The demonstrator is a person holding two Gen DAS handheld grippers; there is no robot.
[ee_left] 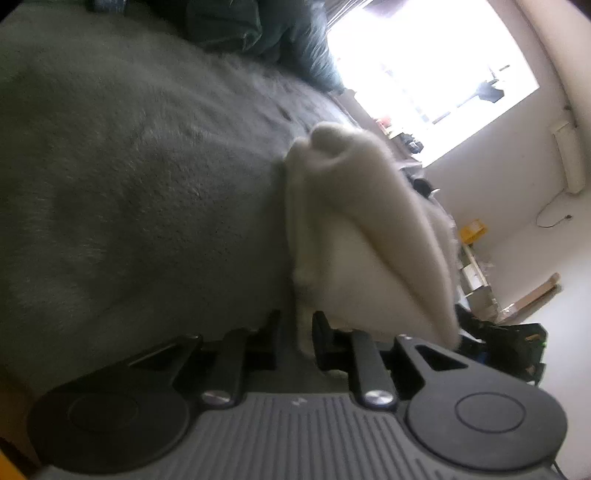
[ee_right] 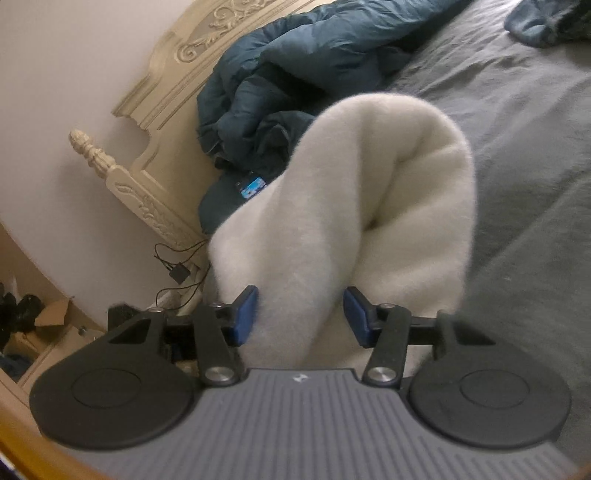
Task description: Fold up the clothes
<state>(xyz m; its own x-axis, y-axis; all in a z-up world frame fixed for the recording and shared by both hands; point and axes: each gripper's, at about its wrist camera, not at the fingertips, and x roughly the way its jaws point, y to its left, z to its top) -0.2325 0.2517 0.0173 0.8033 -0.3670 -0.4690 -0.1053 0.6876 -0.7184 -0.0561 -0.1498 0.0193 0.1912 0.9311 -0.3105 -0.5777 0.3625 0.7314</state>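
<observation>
A thick white fleece garment (ee_right: 332,192) hangs bunched over the grey bed sheet (ee_right: 517,147). My right gripper (ee_right: 301,317) is shut on a thick fold of it, and the blue pads (ee_right: 245,317) press into the fleece from both sides. In the left wrist view the same white fleece (ee_left: 369,240) lies in a fold on the sheet (ee_left: 129,184). A thin edge of it runs down between the jaws of my left gripper (ee_left: 295,332). That edge lies against the right finger (ee_left: 321,332), with a gap to the other finger, so this gripper is open.
A crumpled dark blue duvet (ee_right: 295,74) lies by the carved cream headboard (ee_right: 155,110). Dark green bedding (ee_left: 258,29) is piled at the far end of the bed. A bright window (ee_left: 424,66), shelves and boxes stand beyond the bed's edge.
</observation>
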